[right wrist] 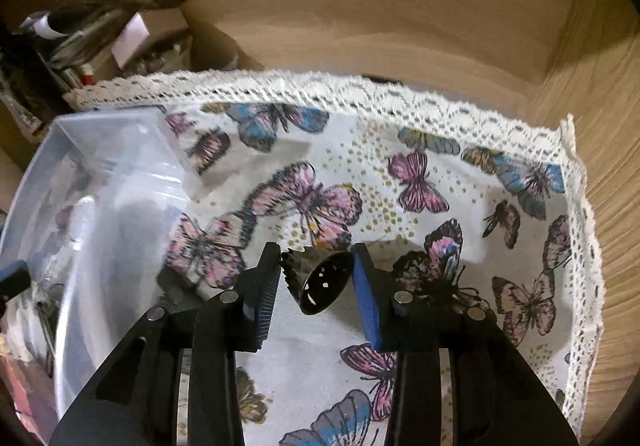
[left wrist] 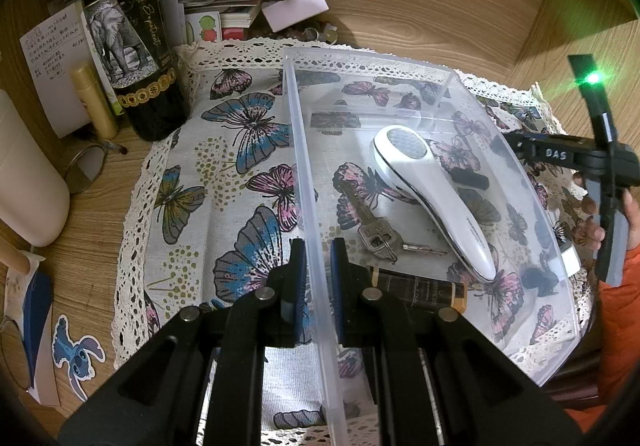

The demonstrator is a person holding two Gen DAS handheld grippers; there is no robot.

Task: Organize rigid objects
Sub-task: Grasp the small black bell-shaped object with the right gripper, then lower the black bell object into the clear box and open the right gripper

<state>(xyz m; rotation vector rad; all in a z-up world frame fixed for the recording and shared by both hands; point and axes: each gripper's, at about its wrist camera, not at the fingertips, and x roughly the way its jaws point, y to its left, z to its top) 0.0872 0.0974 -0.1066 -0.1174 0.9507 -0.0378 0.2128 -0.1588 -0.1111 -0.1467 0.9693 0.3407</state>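
Piping nozzle [right wrist: 322, 282] sits between right fingers [right wrist: 366, 298], untouched; left fingers [left wrist: 298, 286] straddle bin wall [left wrist: 308, 185].

Right gripper [right wrist: 316, 278] low over the butterfly cloth [right wrist: 400, 165], and there's a small dark metal nozzle [right wrist: 320, 282] with a toothed tip sitting between its fingers, holes showing inside the wide end. Its left side meets the ridged left finger; whether the blue right pad [right wrist: 366, 298] touches it, hard to say. Off to the left, blurred, the clear bin [right wrist: 120, 173] rests on the cloth.
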